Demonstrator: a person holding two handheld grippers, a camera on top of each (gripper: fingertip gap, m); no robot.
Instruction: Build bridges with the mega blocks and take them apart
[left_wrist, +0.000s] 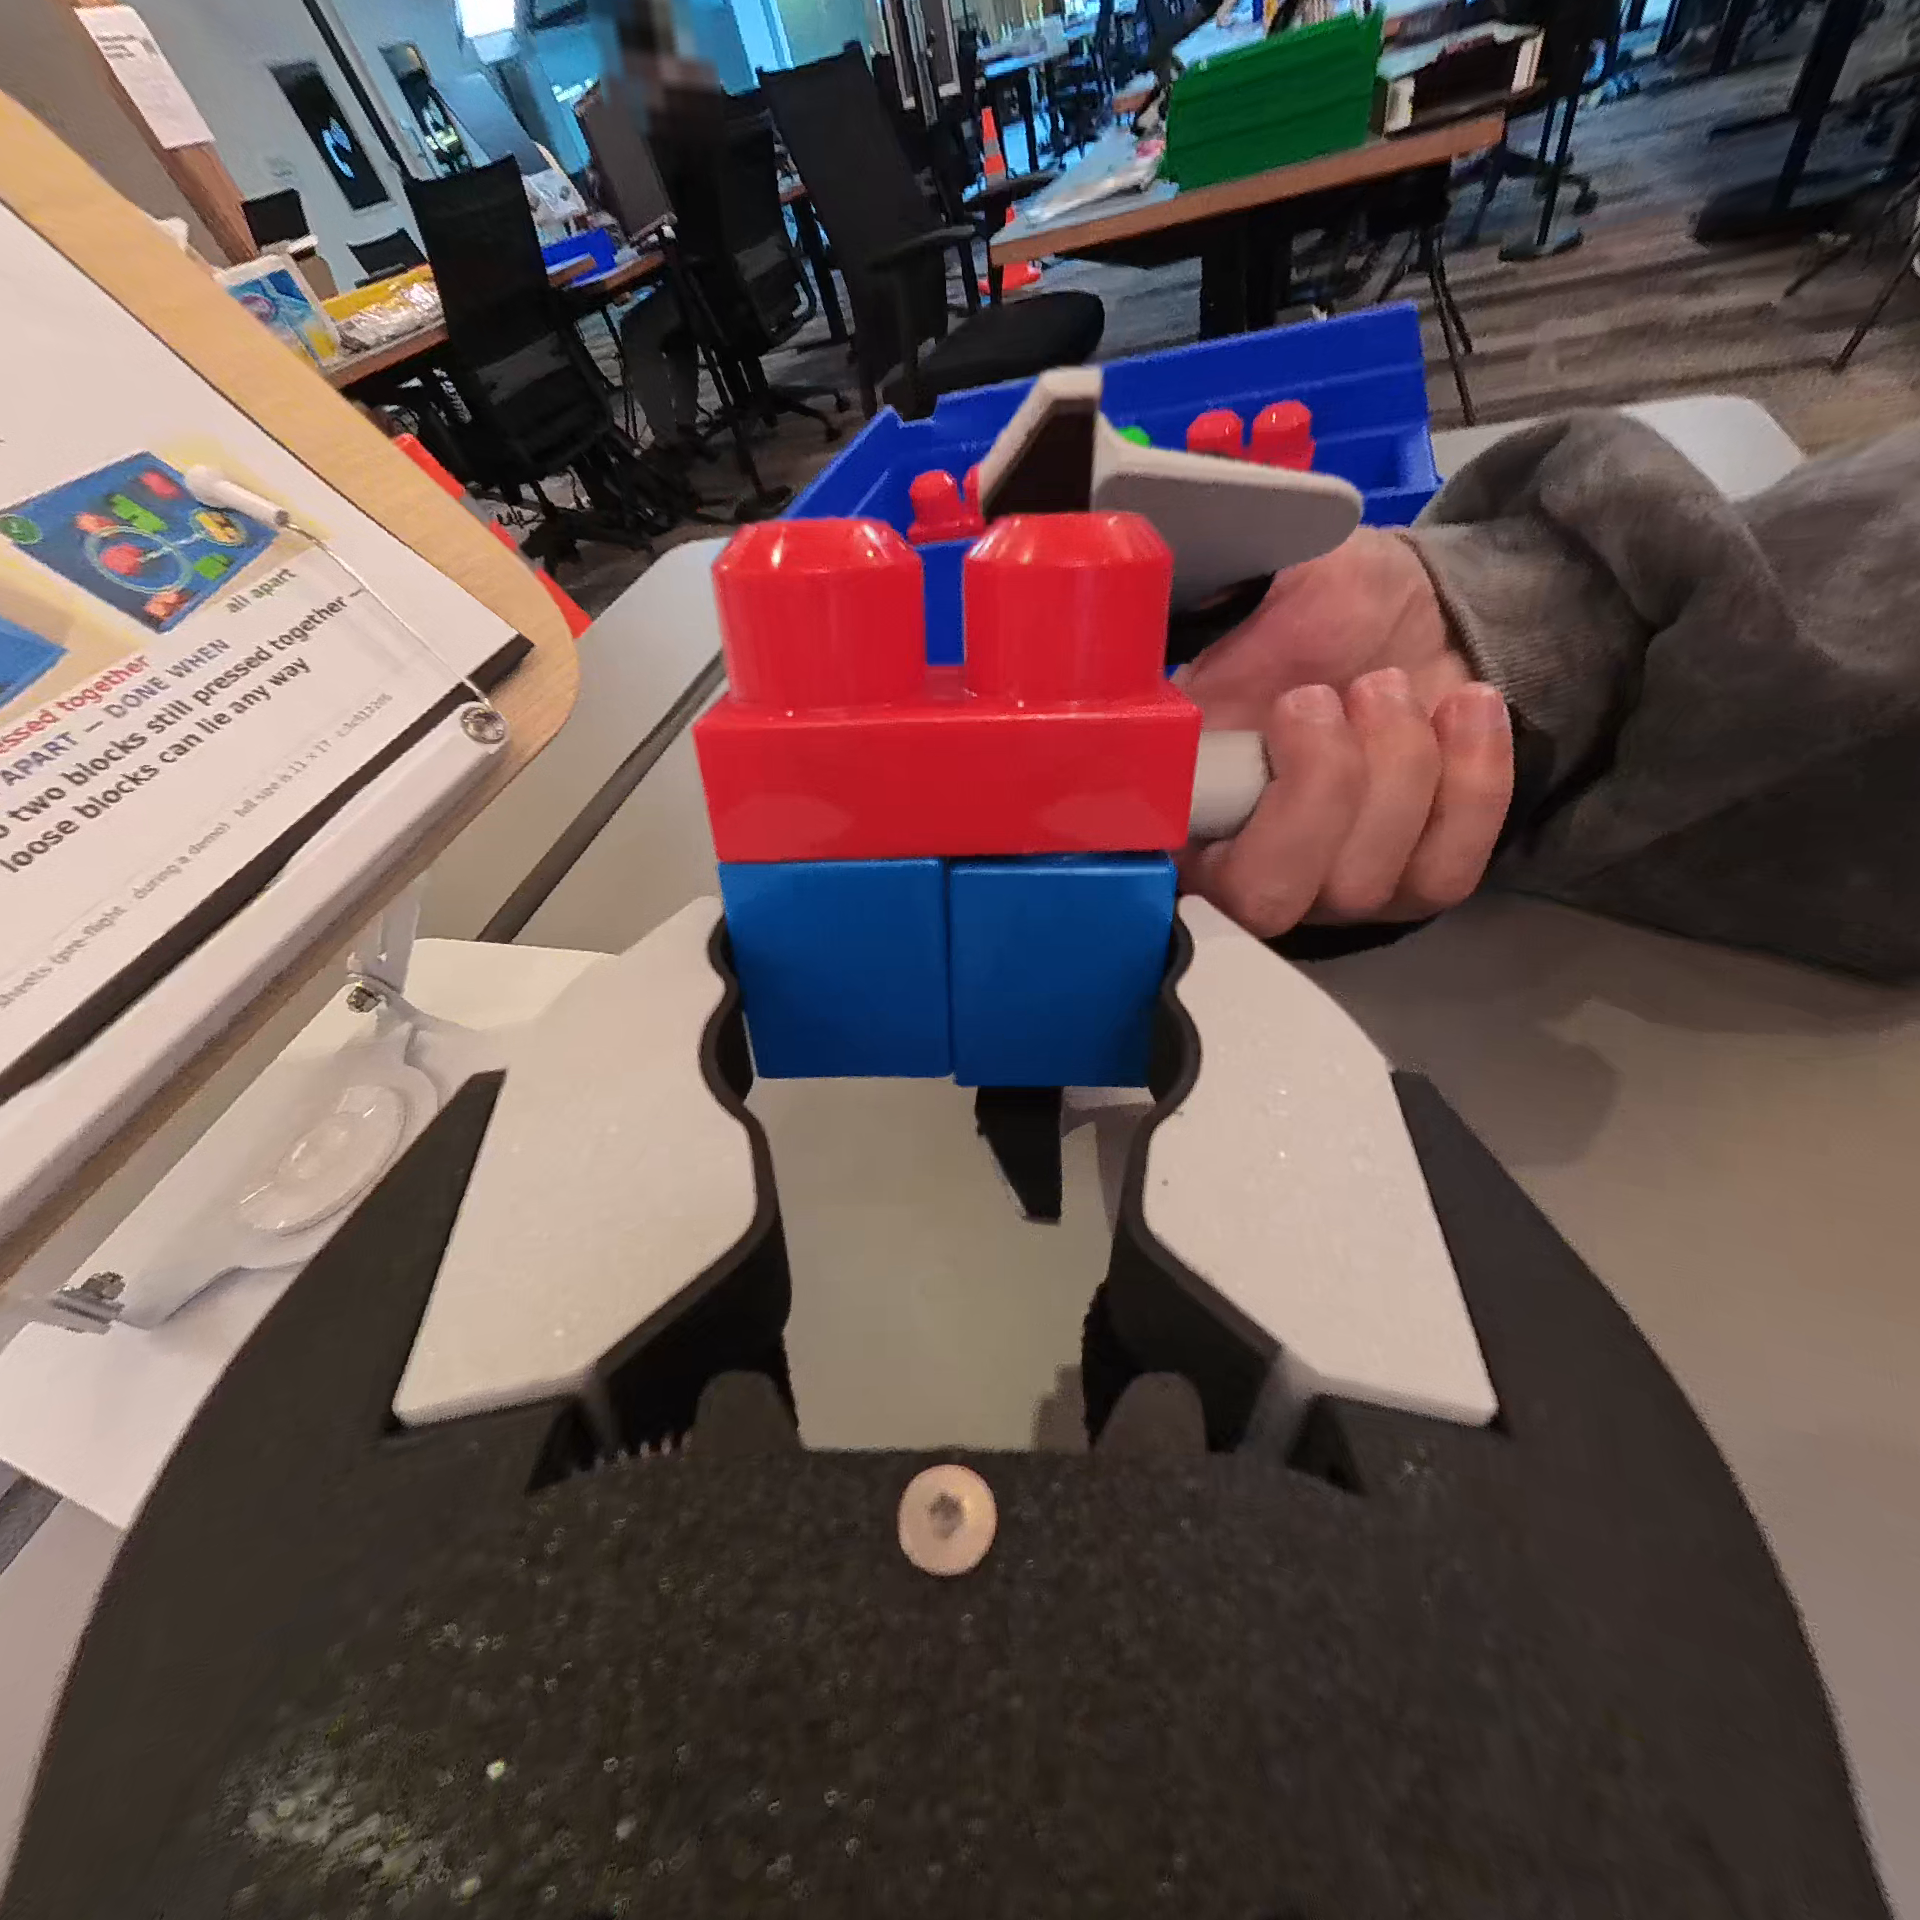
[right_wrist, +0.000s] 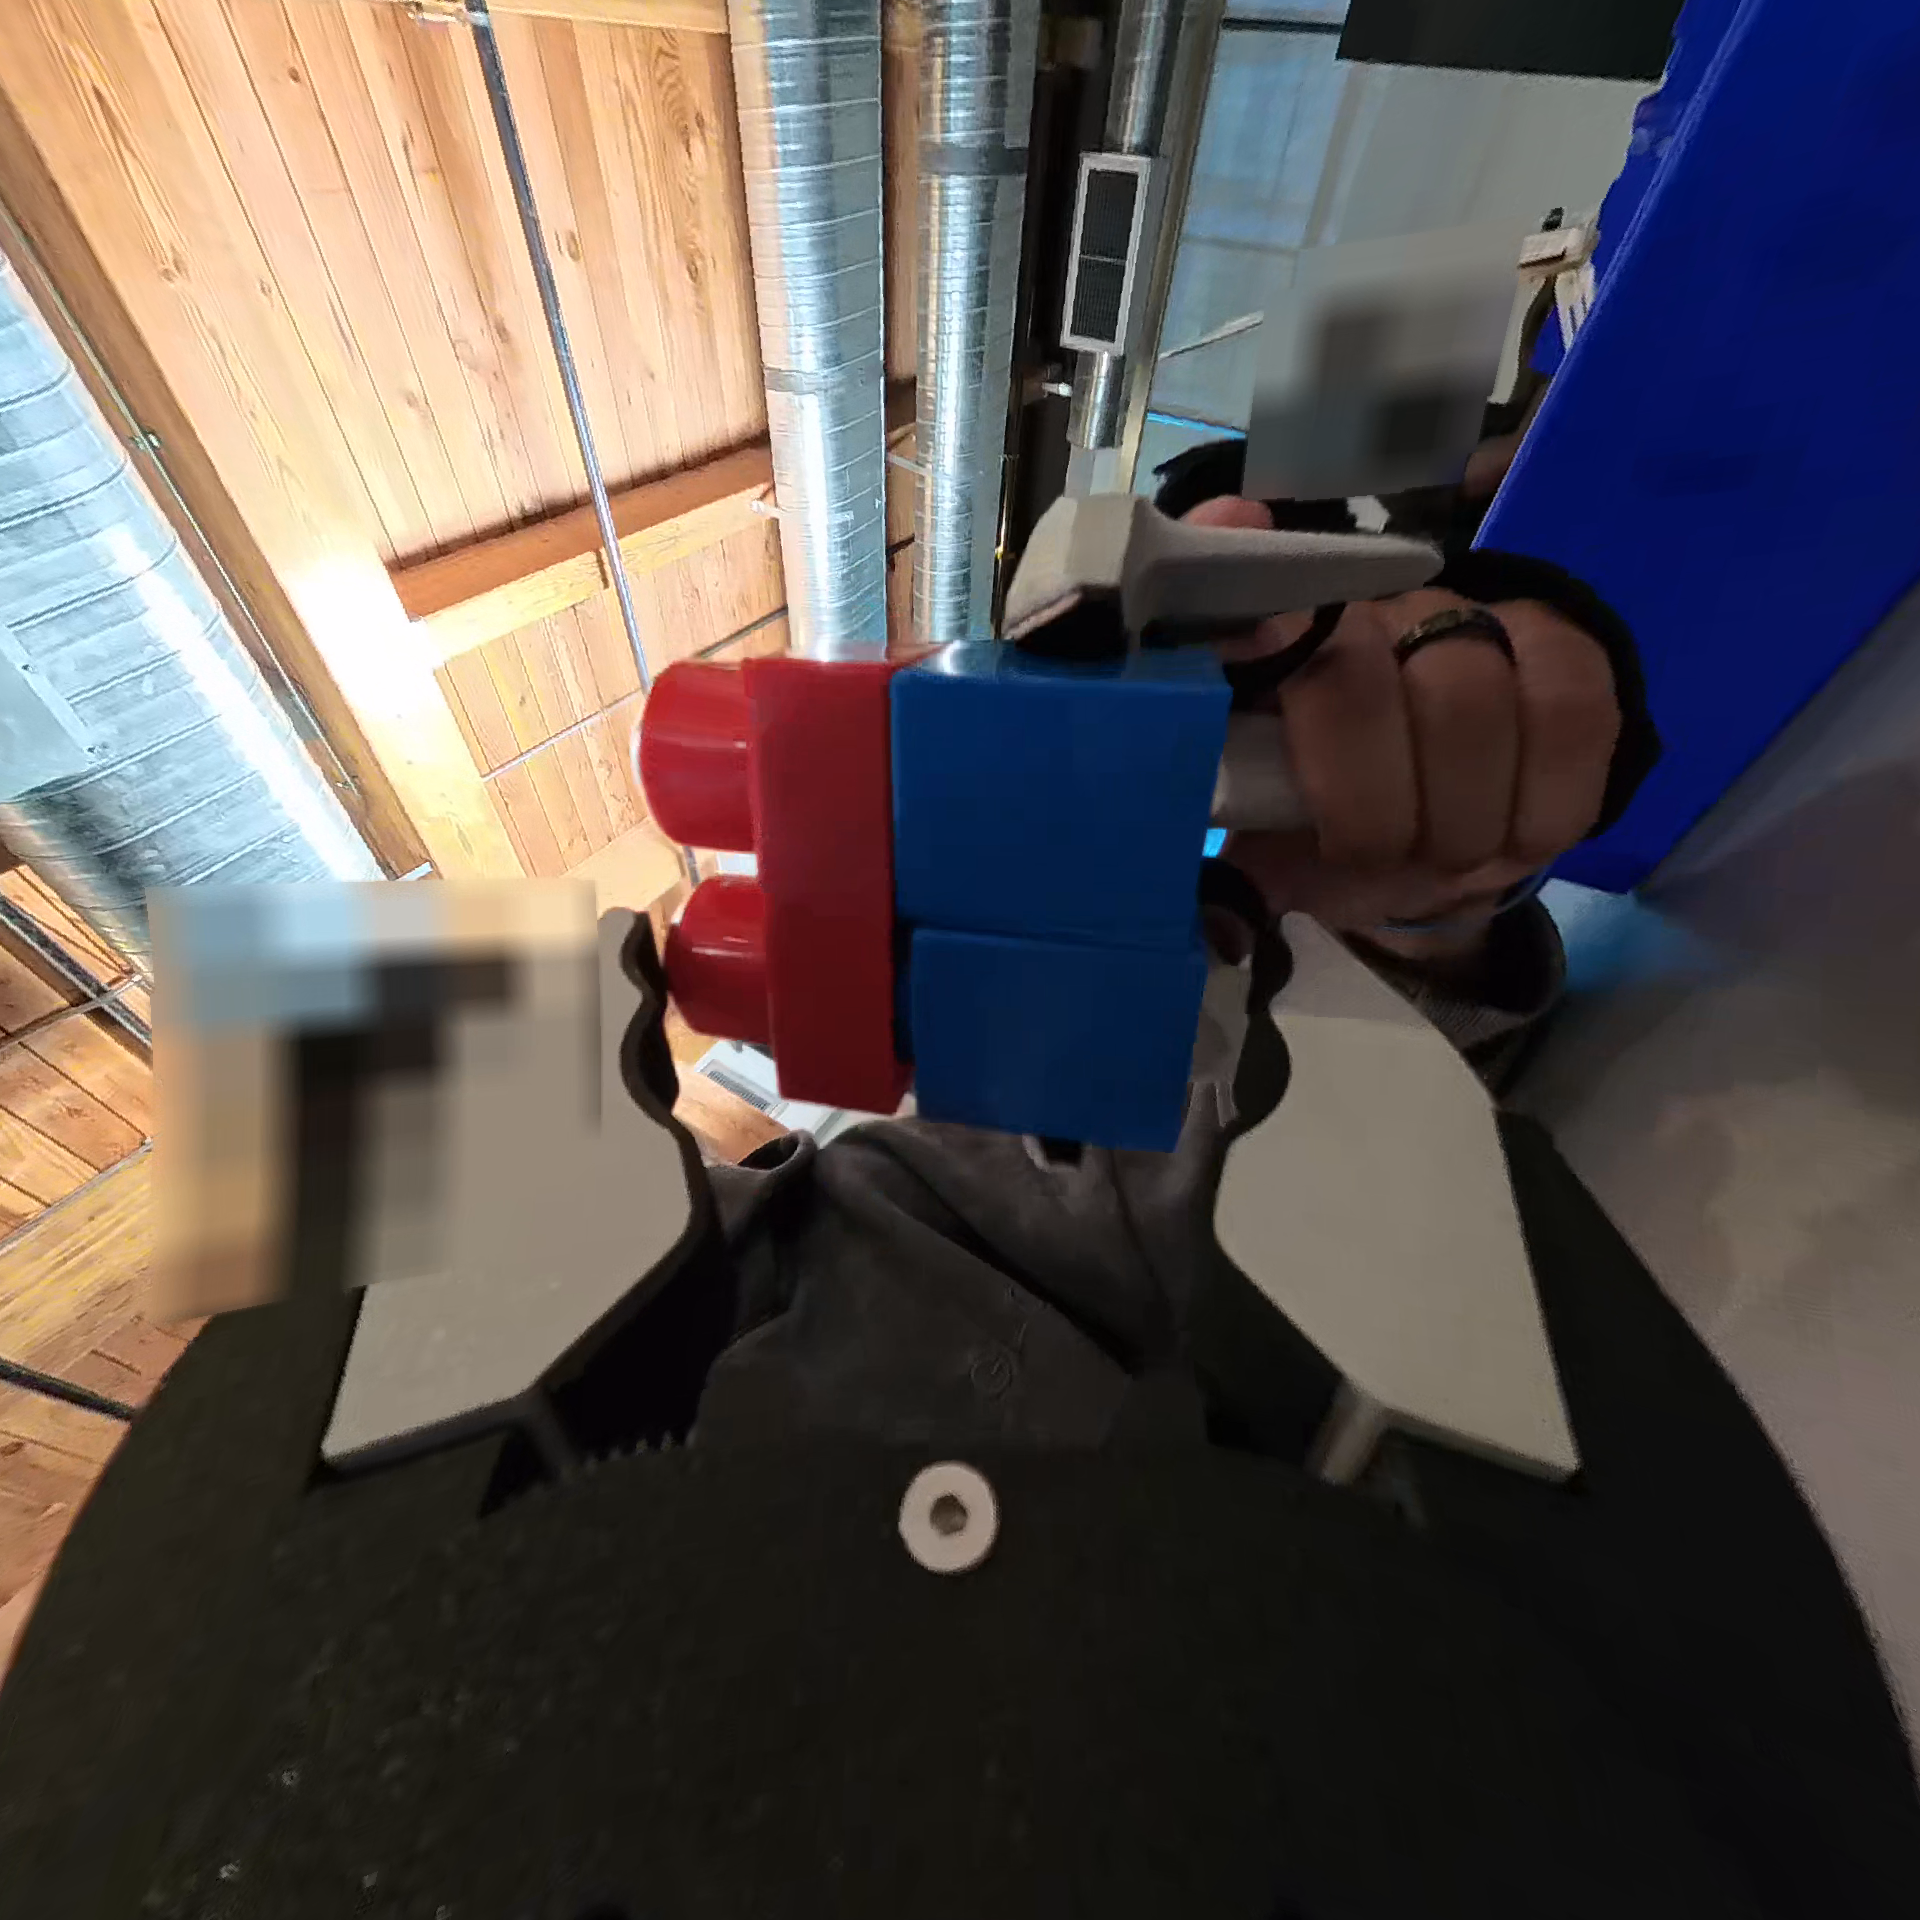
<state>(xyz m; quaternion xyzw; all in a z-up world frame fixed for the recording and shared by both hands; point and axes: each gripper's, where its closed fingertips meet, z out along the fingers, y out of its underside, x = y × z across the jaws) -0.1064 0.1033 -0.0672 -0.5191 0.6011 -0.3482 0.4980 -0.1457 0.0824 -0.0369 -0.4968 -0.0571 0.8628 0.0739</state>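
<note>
Here the left gripper clamps the two blue blocks under the red block, steadying the bridge above the tabletop near its far edge, while the right gripper spreads open around it, seemingly to separate it.

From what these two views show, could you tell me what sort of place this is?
Probably an open-plan office or lab workspace: rows of black office chairs at long wooden desks, a carpeted floor, and, overhead in the right wrist view, exposed metal ducts under a timber ceiling.
</note>
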